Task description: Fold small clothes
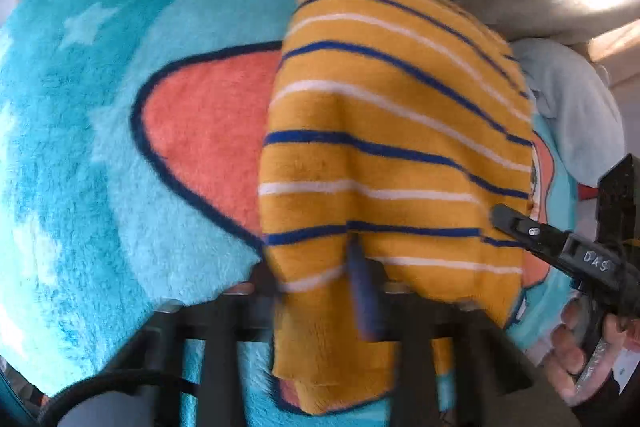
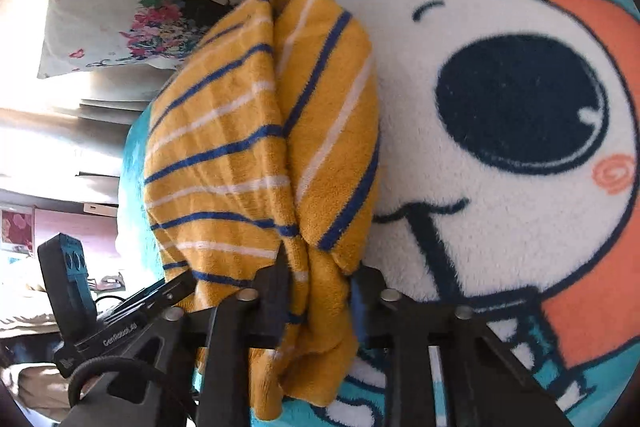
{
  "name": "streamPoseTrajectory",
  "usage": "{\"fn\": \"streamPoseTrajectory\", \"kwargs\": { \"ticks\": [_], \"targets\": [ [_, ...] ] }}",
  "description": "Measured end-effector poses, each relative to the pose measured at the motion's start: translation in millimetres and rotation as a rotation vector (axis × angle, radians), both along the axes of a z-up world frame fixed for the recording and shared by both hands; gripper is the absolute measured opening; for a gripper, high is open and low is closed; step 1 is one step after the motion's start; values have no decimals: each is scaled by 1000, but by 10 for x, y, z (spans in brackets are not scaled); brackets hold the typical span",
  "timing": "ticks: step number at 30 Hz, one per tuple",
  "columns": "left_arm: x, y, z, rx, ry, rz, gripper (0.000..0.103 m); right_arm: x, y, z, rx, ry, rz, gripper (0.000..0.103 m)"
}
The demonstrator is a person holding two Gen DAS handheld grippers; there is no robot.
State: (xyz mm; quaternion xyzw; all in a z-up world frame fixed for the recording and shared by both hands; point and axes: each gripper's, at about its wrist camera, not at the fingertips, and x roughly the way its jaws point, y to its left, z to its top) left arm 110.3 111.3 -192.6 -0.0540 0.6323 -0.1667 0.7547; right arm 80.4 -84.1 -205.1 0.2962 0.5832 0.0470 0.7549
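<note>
A mustard-yellow garment (image 1: 384,131) with blue and white stripes hangs over the cartoon blanket (image 1: 120,147). Its lower edge is bunched between the fingers of my left gripper (image 1: 320,279), which is shut on it. In the right wrist view the same garment (image 2: 256,147) drapes in two folds, and my right gripper (image 2: 320,283) is shut on another part of its edge. The right gripper (image 1: 520,227) reaches in from the right in the left wrist view, against the cloth's side. The left gripper (image 2: 176,291) shows at the lower left in the right wrist view.
The plush turquoise blanket (image 2: 500,187) carries a large white cartoon face. A floral pillow (image 2: 160,23) lies beyond the garment. A pale blue cloth (image 1: 576,107) sits at the right. A hand (image 1: 568,347) holds the right gripper's handle.
</note>
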Motion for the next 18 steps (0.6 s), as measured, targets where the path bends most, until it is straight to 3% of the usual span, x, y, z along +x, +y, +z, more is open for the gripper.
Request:
{"fn": "streamPoseTrajectory", "kwargs": {
  "ticks": [2,3,5,6,8,12,13,18],
  "targets": [
    [-40,-81,48,73,-54,-56,27,140,206,2,-57,-4,28,25],
    [-59,-105,46,99,-70,-59,36,140,237,-32,-81,0,35,28],
    [-107,-173,51,159,-110,-51,48,162,293,-95,-118,19,43,54],
    [-137,-199,61,199,-136,-50,60,160,320,-93,-121,28,36,55],
    [-183,-217,74,234,-153,-34,66,176,387,-42,-137,63,26,72],
    [-350,-131,214,239,-149,-7,67,32,473,198,-148,35,38,75],
    [-413,-143,287,250,-170,-12,68,-19,504,265,-163,34,39,79],
    [-676,-93,710,272,-275,-28,73,-265,585,670,-181,-4,22,80]
  ]
}}
